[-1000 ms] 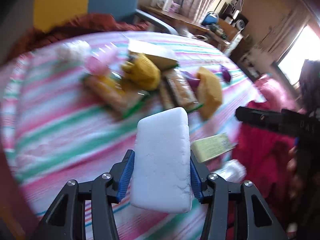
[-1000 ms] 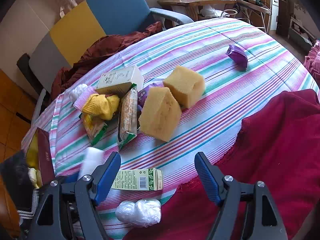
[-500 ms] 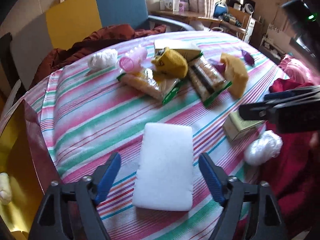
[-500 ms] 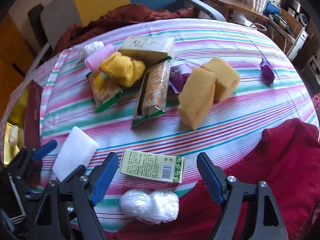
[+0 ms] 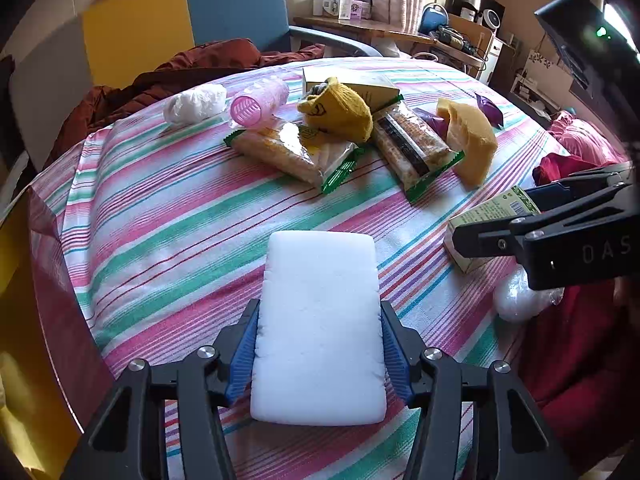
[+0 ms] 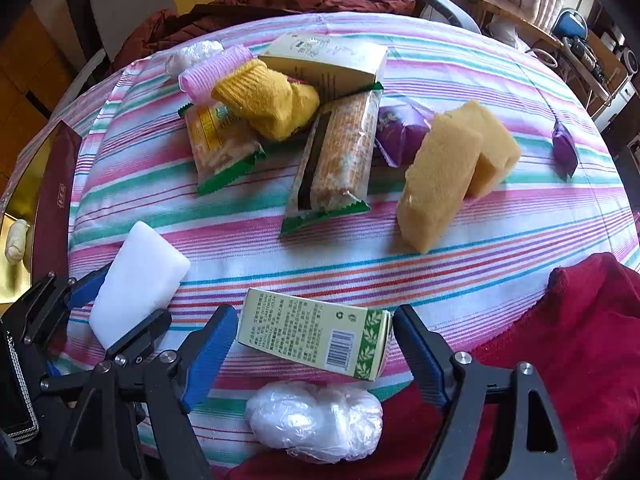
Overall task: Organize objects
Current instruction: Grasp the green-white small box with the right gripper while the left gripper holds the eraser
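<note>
My left gripper (image 5: 318, 344) is shut on a white foam block (image 5: 320, 320), which lies low over the striped tablecloth (image 5: 168, 216); the block also shows in the right wrist view (image 6: 138, 284). My right gripper (image 6: 316, 340) is open, its blue pads either side of a green and cream carton (image 6: 314, 332) lying on the cloth; the carton also shows in the left wrist view (image 5: 488, 220). Further back lie two snack packets (image 6: 336, 156), a yellow sock (image 6: 268, 100), yellow sponges (image 6: 448, 168), a pink roller (image 6: 214, 72) and a cream box (image 6: 324, 62).
A wrapped white plastic ball (image 6: 316, 420) sits just under the right gripper. A red cloth (image 6: 560, 352) covers the near right edge. Purple packets (image 6: 564, 148) lie at the right. A maroon and gold box (image 6: 48, 216) stands off the left edge. A chair (image 5: 180, 28) stands behind.
My left gripper was open around the white block half a second ago and has closed on it. My right gripper has moved forward so the carton lies between its pads.
</note>
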{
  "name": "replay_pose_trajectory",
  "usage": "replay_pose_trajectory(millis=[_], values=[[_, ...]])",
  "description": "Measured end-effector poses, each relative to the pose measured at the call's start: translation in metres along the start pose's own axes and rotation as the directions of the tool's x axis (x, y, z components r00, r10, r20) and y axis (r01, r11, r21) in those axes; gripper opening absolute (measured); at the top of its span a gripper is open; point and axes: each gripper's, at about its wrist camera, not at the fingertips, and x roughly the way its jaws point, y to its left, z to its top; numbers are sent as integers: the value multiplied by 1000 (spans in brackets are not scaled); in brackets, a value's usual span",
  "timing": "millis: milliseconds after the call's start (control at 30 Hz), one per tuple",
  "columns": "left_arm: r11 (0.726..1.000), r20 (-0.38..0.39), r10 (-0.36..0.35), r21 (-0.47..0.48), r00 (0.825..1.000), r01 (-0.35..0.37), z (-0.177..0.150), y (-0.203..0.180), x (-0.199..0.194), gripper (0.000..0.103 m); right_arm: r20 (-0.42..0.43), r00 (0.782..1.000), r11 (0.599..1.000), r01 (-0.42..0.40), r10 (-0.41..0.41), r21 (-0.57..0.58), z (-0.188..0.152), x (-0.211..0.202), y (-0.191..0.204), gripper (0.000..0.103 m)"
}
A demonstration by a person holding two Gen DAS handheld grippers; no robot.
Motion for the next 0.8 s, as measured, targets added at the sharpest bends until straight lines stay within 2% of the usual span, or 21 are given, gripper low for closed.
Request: replay_pose_trajectory(millis=[133, 200, 233, 300, 367, 533, 600, 800], values=[[999, 22, -17, -30, 1000, 17, -1, 3, -13, 56, 24, 1000, 1000, -16, 15, 18, -1, -4, -6, 79], [999, 34, -25, -47, 999, 26, -3, 4, -21, 57, 68, 997, 999, -25, 23, 25, -1, -10, -9, 63], [998, 39, -28, -60, 999, 31, -4, 6, -26, 57, 77, 996, 999, -35, 32, 36, -1, -12, -12, 59], [996, 47, -35, -82, 998, 39, -4, 10, -33, 57, 82, 995, 996, -55, 50, 63, -1, -14, -18, 58], [994, 58, -35, -98, 998, 40, -5, 13, -40, 57, 78, 996, 997, -56, 52, 58, 0, -12, -17, 60], [994, 85, -34, -104, 996, 43, -10, 13, -53, 57, 59, 997, 998, -53, 52, 21, 1, -7, -7, 83], [994, 94, -35, -101, 995, 45, -11, 12, -58, 57, 61, 997, 999, -42, 42, 2, 0, -8, -2, 84], [993, 125, -21, -115, 992, 35, -17, 15, -75, 58, 8, 998, 994, 67, -66, -81, -6, 4, 15, 82]])
